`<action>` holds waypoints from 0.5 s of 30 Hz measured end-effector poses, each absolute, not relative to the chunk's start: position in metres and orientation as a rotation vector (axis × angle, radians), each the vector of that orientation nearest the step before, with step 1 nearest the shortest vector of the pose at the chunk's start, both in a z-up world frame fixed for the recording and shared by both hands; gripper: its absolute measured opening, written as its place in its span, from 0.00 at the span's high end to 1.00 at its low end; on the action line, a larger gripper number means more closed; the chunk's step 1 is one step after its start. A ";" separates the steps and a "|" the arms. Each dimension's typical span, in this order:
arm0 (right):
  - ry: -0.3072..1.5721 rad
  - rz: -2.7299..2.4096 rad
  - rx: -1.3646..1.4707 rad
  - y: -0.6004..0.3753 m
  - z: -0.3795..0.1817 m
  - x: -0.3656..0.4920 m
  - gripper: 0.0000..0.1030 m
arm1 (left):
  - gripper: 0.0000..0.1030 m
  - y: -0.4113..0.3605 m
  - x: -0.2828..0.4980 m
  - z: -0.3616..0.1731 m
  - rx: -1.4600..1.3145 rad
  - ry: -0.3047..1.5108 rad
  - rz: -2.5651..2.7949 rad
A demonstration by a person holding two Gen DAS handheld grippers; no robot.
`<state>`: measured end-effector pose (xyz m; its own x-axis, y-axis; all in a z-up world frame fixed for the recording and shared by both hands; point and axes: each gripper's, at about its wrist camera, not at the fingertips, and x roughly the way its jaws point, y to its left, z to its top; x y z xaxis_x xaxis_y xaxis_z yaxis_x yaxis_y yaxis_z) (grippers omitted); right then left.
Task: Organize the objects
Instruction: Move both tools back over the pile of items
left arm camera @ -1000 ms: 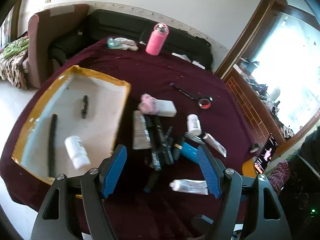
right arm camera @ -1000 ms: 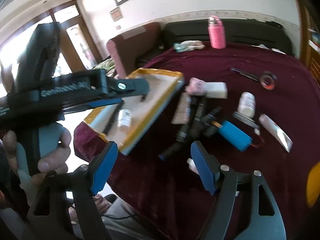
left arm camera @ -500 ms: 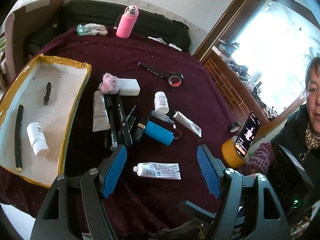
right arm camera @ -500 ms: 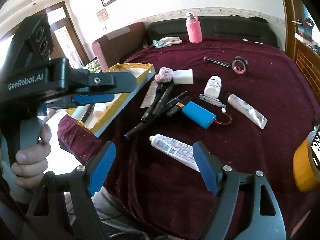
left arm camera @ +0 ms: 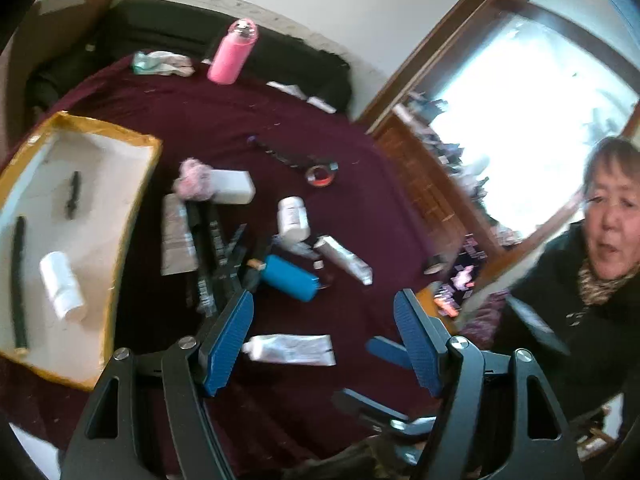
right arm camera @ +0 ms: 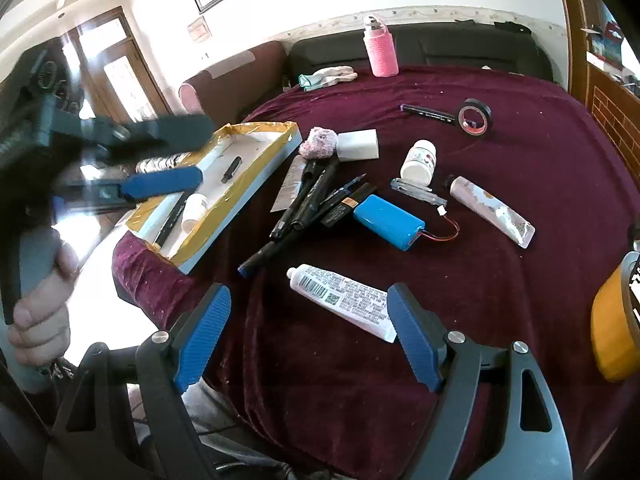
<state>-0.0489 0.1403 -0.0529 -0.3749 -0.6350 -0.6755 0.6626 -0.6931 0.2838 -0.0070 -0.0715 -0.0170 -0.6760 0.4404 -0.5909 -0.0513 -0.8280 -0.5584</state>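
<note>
On the maroon cloth I see a white tube [right arm camera: 347, 303] lying flat with its cap toward the tray [right arm camera: 240, 208]. Behind it lie a blue battery pack [right arm camera: 387, 221] with red wires, some black markers [right arm camera: 304, 204] in a heap, and a white pill bottle [right arm camera: 418, 160].

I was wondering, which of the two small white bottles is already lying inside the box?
The capped white bottle lying on its side in the gold-edged box, beside a long black pen. The other white bottle is out on the maroon cloth, near the blue battery pack.
</note>
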 end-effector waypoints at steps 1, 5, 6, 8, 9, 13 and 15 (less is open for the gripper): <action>0.043 -2.114 1.020 0.141 -0.054 -0.051 0.22 | 0.35 -0.074 -0.010 -0.018 -1.083 -0.792 2.485; 0.028 -2.113 1.031 0.144 -0.060 -0.060 0.22 | 0.35 -0.072 -0.012 -0.009 -1.016 -0.720 2.573; 0.026 -2.109 1.038 0.145 -0.062 -0.063 0.22 | 0.35 -0.069 -0.012 -0.008 -1.015 -0.674 2.614; 0.031 -2.098 1.056 0.147 -0.066 -0.068 0.22 | 0.31 -0.063 -0.022 -0.011 -1.066 -0.590 2.643; 0.037 -2.085 1.063 0.147 -0.068 -0.071 0.22 | 0.31 -0.061 -0.027 -0.016 -1.102 -0.574 2.630; 0.072 -2.057 1.078 0.143 -0.074 -0.077 0.22 | 0.31 -0.058 -0.039 -0.041 -1.226 -0.539 2.556; 0.079 -2.036 1.088 0.140 -0.078 -0.080 0.22 | 0.31 -0.061 -0.039 -0.050 -1.269 -0.553 2.549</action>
<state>-0.0797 0.1401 -0.0778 -0.3023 -0.6244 -0.7202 0.6783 -0.6718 0.2977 -0.0391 -0.0608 -0.0505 -0.5939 0.3742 -0.7122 -0.0455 -0.8994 -0.4347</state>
